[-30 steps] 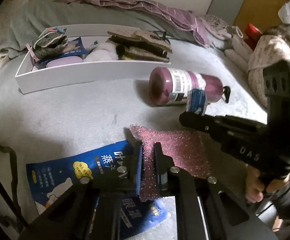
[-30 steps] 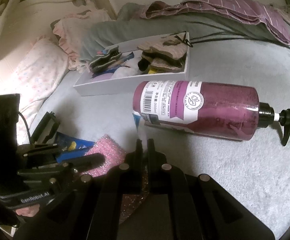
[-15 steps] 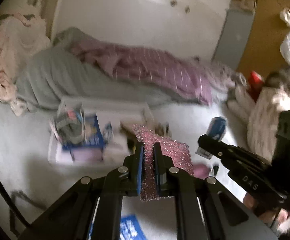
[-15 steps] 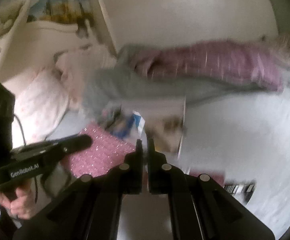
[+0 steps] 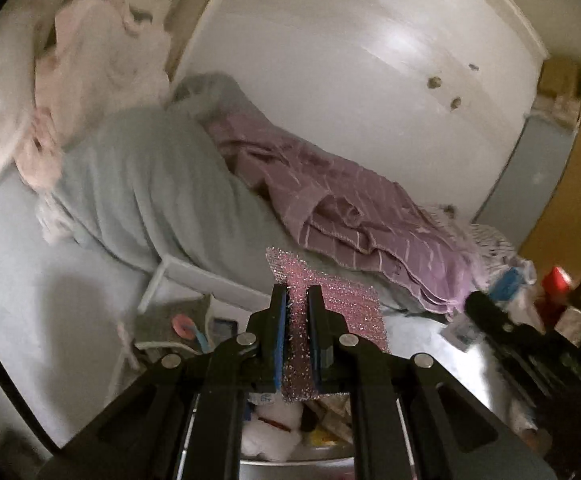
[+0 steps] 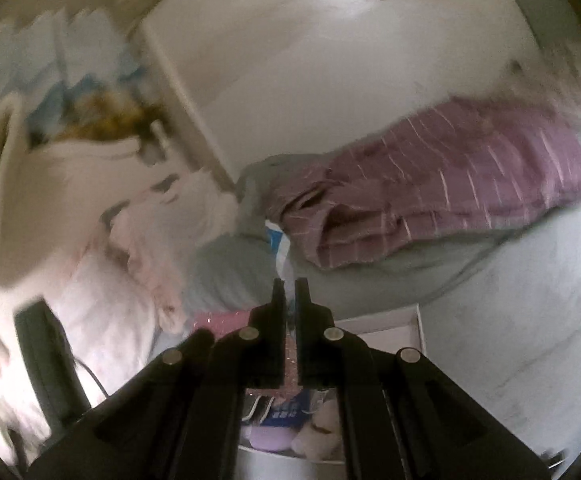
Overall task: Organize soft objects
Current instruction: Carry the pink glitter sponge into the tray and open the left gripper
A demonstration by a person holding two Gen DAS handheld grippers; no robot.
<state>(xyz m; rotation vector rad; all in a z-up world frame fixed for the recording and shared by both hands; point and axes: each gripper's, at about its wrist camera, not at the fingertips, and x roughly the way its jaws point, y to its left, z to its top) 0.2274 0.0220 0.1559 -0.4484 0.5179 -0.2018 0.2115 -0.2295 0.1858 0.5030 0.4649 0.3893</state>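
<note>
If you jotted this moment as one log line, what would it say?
left gripper: shut on pink glittery sponge cloth | right gripper: shut on blue-white packet | both above white storage tray

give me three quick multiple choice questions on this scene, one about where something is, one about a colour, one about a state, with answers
1. Where is the striped purple blanket?
A. inside the white tray
B. on the grey-green bedding by the wall
C. hanging from the door

2. What colour is the glittery cloth in the left tool?
A. pink
B. yellow
C. black

3. What state is the left tool in?
A. wide open, empty
B. shut on the glittery cloth
C. lying flat on the bed

Answers:
1 B, it lies heaped on the grey-green bedding along the wall.
2 A, its sparkly weave shows pink in the left wrist view.
3 B, both fingers press the cloth between them above the white tray.
</note>
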